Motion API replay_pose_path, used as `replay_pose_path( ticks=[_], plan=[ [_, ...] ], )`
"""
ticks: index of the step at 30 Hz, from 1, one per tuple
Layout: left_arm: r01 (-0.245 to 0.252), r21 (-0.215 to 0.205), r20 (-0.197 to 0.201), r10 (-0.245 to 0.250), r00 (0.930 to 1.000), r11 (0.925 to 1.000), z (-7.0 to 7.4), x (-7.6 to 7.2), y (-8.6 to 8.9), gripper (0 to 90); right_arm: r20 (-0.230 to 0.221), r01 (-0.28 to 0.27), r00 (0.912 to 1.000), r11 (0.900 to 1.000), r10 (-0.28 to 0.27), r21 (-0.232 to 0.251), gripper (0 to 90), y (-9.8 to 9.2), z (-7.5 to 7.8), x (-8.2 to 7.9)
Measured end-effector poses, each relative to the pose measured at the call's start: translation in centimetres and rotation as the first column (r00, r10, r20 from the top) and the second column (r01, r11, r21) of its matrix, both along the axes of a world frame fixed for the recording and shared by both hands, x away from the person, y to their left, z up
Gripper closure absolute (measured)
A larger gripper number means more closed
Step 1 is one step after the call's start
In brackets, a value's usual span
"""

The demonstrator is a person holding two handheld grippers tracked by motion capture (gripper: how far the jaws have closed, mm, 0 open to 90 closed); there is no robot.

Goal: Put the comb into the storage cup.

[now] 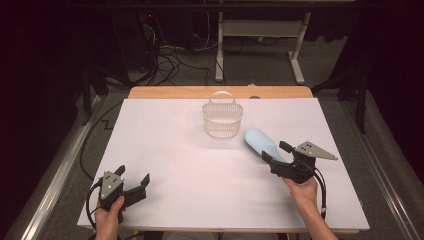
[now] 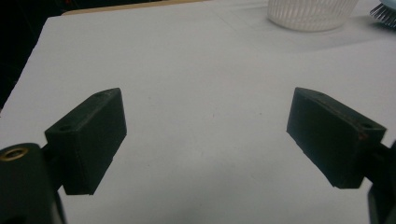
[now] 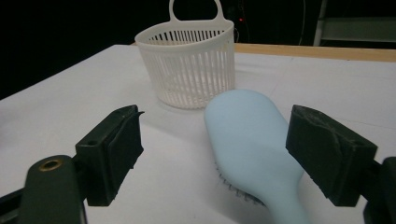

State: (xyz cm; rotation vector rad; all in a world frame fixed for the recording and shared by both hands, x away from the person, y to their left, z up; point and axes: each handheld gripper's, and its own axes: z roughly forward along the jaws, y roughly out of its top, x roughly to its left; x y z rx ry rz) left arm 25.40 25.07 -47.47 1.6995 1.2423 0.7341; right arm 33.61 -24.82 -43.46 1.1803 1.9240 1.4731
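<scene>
Hairbrush [image 1: 261,142], light blue, lies bristles-down on the white table [image 1: 200,170], right of centre, head pointing toward the white slatted basket [image 1: 223,118] and just beside it, not touching as far as the high view shows. Right gripper [image 1: 274,151] sits at the brush's handle end, jaws wide open. In the right gripper view the brush [image 3: 254,140] lies between the two black jaws, closer to the right-hand one; neither pad presses on it, gap visible on the left side, right side near-contact but can't tell if touching. Basket [image 3: 189,65] stands upright behind the brush, handle loop up. Left gripper [image 1: 134,184] rests near the table's near-left corner, well apart from brush and basket, jaws spread wide with nothing between them, bare table in the gap in the left gripper view [image 2: 205,135]. Basket base [image 2: 312,13] at that view's top edge.
</scene>
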Motion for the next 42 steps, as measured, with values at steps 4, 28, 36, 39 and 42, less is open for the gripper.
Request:
replay_pose_path(
  ticks=[4,28,36,39,42],
  plan=[
    [0.000,0.000,-0.001,0.000,1.0000,1.0000,0.0,0.0,0.0,12.7,-0.014,0.000,0.9999,1.000,0.000,-0.001,19.1,0.1,-0.1,0.4],
    [0.002,-0.008,-0.004,-0.002,1.0000,1.0000,0.0,0.1,0.0,12.8,-0.258,-0.097,0.9657,0.964,0.031,-0.249,21.5,0.7,2.1,3.0],
    [0.003,-0.008,-0.004,-0.003,1.0000,1.0000,0.0,0.1,0.0,12.8,-0.324,-0.116,0.9459,0.943,0.009,-0.313,31.2,0.9,2.1,3.8],
    [0.005,-0.006,-0.003,-0.005,1.0000,1.0000,0.0,0.0,0.0,12.8,-0.340,-0.126,0.9403,0.937,0.007,-0.327,32.3,1.0,2.1,4.0],
    [0.009,-0.004,-0.004,-0.009,1.0000,1.0000,0.0,0.0,-0.1,12.8,-0.365,-0.128,0.9308,0.928,-0.009,-0.349,33.1,1.0,2.0,4.2]
  ],
)
